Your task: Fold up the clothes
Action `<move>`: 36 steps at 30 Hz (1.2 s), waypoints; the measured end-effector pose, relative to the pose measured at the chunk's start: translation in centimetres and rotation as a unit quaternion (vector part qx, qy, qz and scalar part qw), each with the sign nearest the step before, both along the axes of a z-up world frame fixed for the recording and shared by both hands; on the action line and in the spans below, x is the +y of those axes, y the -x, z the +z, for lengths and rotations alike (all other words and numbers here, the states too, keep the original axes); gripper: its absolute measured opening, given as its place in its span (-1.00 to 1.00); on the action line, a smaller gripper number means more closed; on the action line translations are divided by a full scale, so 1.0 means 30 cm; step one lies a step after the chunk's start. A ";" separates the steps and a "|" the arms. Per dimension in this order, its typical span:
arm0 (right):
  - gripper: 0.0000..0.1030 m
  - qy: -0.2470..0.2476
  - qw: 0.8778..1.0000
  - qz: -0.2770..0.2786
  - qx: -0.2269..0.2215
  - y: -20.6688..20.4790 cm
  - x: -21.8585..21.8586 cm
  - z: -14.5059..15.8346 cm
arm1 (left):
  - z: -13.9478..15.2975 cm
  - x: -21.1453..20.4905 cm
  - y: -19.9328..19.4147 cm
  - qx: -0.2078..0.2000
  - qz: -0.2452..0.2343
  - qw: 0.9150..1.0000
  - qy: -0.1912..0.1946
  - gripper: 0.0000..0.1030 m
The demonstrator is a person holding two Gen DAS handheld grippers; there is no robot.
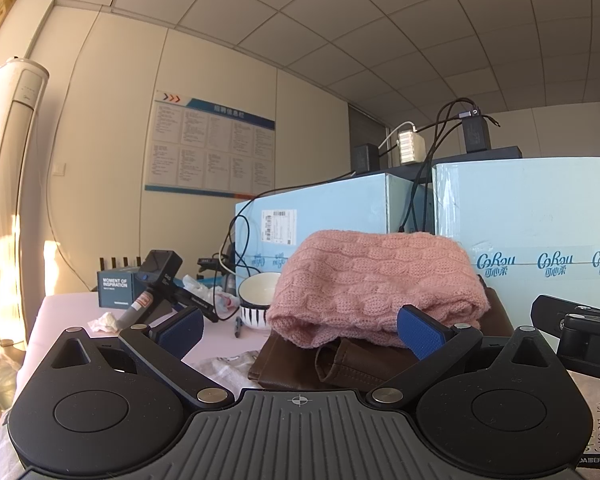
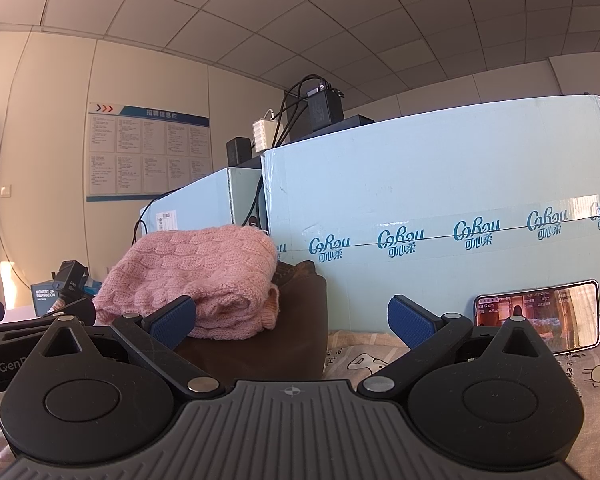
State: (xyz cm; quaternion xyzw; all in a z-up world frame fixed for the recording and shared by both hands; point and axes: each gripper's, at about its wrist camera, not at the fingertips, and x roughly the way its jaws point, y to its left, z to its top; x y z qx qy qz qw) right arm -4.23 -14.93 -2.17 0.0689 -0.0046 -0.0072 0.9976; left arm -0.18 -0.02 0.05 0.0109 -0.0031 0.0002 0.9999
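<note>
A: Where was the clothing seen?

B: A pink cable-knit sweater (image 1: 376, 280), folded into a soft rounded bundle, was laid on top of a brown leather-like garment (image 1: 300, 364), itself folded flat. The stack was set on the bench (image 1: 64, 312), just in front of two pale blue cardboard boxes (image 2: 440, 208) printed with a repeated logo along a tape strip.

A: How were the grippers held?

B: The left hand-held gripper (image 1: 298, 330) was pointed level at the stack, its jaws spread wide. The blue textured pads (image 1: 420, 332) were seen in front of the sweater's lower edge, but whether the right pad touched the knit could not be told; nothing was clamped. The right hand-held gripper (image 2: 292, 316) was likewise held level and fully spread, with nothing held; its left pad was seen against the sweater, its right pad before the box.

A: And beyond the stack?

B: A cartoon-printed cloth (image 2: 380, 356) was spread under the right gripper. A phone (image 2: 540, 316) with a lit screen was leaned against the larger box. To the left, a white bowl (image 1: 258, 296) with dark stripes, a crumpled tissue (image 1: 104, 322), a marker pen (image 1: 238, 326) and a small dark box (image 1: 116, 288) were noted. Black chargers and cables (image 1: 472, 128) were placed atop the boxes, and a notice board (image 1: 212, 148) was fixed to the wall.
</note>
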 end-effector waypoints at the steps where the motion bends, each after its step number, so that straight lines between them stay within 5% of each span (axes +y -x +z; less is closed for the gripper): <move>1: 1.00 0.000 1.000 0.000 0.000 -0.001 0.000 -0.001 | 0.000 0.000 0.000 0.000 0.000 1.000 0.000 1.00; 36: 1.00 0.000 1.000 0.000 -0.003 0.006 0.005 0.003 | 0.000 0.001 0.002 -0.002 -0.001 1.000 0.002 1.00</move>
